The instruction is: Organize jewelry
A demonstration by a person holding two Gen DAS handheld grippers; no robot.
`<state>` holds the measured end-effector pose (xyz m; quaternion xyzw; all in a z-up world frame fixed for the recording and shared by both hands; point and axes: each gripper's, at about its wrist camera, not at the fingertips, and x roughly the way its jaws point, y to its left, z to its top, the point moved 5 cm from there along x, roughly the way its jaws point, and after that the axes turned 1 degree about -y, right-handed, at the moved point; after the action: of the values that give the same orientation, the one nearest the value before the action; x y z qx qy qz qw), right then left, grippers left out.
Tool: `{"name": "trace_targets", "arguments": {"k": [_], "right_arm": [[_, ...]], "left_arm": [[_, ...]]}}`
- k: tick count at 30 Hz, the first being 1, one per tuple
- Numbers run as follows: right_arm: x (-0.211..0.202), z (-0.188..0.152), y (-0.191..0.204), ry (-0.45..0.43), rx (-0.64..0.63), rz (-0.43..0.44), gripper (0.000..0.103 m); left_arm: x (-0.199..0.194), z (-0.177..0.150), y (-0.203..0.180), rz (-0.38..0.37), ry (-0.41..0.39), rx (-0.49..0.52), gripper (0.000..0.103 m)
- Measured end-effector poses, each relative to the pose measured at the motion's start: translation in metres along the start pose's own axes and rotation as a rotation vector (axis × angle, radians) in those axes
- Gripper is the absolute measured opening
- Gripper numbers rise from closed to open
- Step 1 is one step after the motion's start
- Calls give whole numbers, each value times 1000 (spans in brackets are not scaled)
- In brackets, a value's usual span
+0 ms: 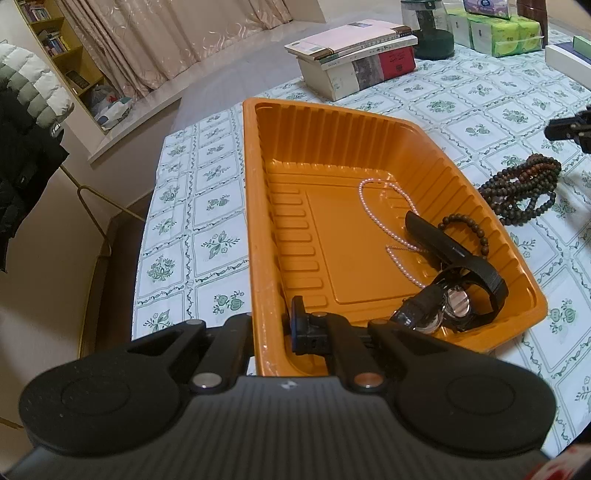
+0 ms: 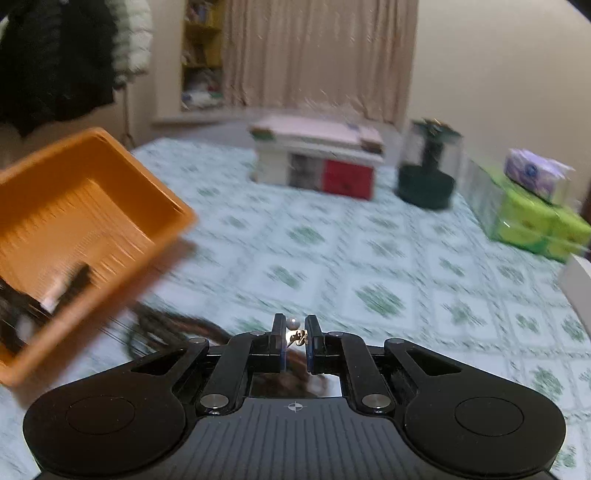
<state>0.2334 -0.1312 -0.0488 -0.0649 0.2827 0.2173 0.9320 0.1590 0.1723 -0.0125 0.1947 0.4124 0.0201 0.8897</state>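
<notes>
An orange tray (image 1: pixel 258 206) stands on the patterned tablecloth, and my left gripper (image 1: pixel 271 319) is shut on its near wall, one finger inside and one outside. Inside lie a pink pearl strand (image 1: pixel 384 214), a brown bead bracelet (image 1: pixel 466 229) and a black watch (image 1: pixel 456 301). A heap of dark wooden beads (image 1: pixel 524 186) lies on the cloth right of the tray. My right gripper (image 2: pixel 295 328) is raised above the cloth, shut on a small pearl earring (image 2: pixel 294 332). The blurred dark beads (image 2: pixel 166 328) lie below it, the tray (image 2: pixel 92 206) to its left.
A stack of books (image 1: pixel 354 55) sits at the back of the table, beside a glass jar with a dark green base (image 1: pixel 428 33) and green tissue packs (image 1: pixel 502 33). A white box (image 1: pixel 565 62) lies far right. The table's left edge runs near the tray.
</notes>
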Motion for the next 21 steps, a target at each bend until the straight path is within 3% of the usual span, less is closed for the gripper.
{"name": "trace_targets", "arguments": {"k": [10, 15, 21], "right_arm": [[-6, 41, 112, -59, -73, 244, 10], [1, 46, 147, -54, -104, 286, 10], [12, 46, 161, -21, -101, 289, 10]], "left_arm": [[0, -2, 0, -7, -2, -9, 3], [0, -2, 1, -12, -5, -12, 3], [0, -2, 1, -13, -6, -11, 3]]}}
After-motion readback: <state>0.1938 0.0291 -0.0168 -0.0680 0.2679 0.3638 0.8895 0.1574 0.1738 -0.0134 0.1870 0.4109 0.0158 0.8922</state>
